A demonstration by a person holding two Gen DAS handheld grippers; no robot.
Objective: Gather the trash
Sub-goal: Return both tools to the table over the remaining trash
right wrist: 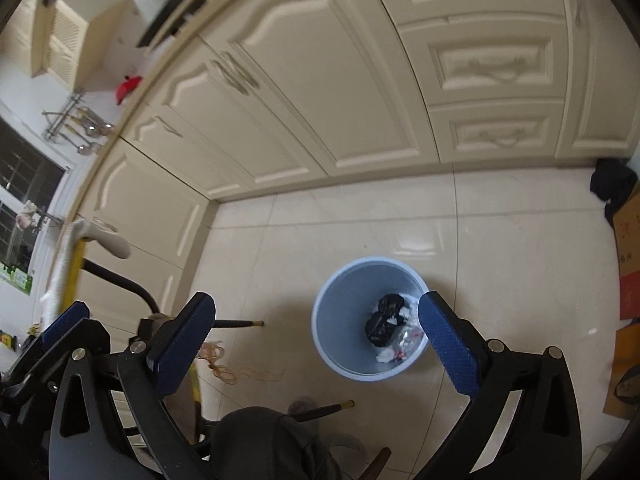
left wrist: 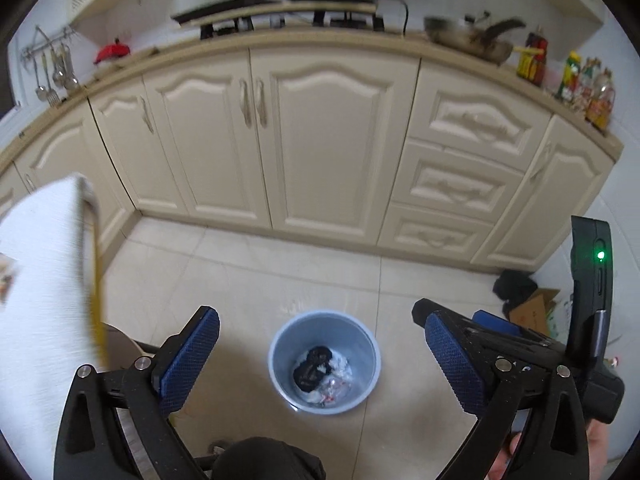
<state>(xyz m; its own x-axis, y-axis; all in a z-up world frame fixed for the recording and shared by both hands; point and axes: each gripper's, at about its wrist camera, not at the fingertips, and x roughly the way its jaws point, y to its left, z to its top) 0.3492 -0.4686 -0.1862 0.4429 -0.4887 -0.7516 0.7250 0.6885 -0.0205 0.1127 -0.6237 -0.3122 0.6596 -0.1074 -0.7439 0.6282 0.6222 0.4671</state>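
A light blue waste bin [left wrist: 286, 346] stands on the tiled floor and holds black bags [left wrist: 312, 368] and crumpled white scraps [left wrist: 336, 386]. My left gripper [left wrist: 322, 356] hangs above it, open, with nothing between its blue pads. In the right wrist view the same bin [right wrist: 340, 312] shows black bags [right wrist: 384, 320] and white scraps [right wrist: 388, 356]. My right gripper [right wrist: 316, 340] is open and empty too, and its right finger overlaps the bin's rim. The two grippers are side by side: the left one's blue pad [right wrist: 64, 322] shows at the left edge of the right wrist view.
Cream kitchen cabinets [left wrist: 328, 140] run along the back. A white cloth [left wrist: 40, 280] hangs at the left. A cardboard box [left wrist: 534, 308] and a black bundle [left wrist: 514, 284] lie at the right. Furniture legs [right wrist: 240, 324] and orange rubber bands [right wrist: 224, 368] lie left of the bin.
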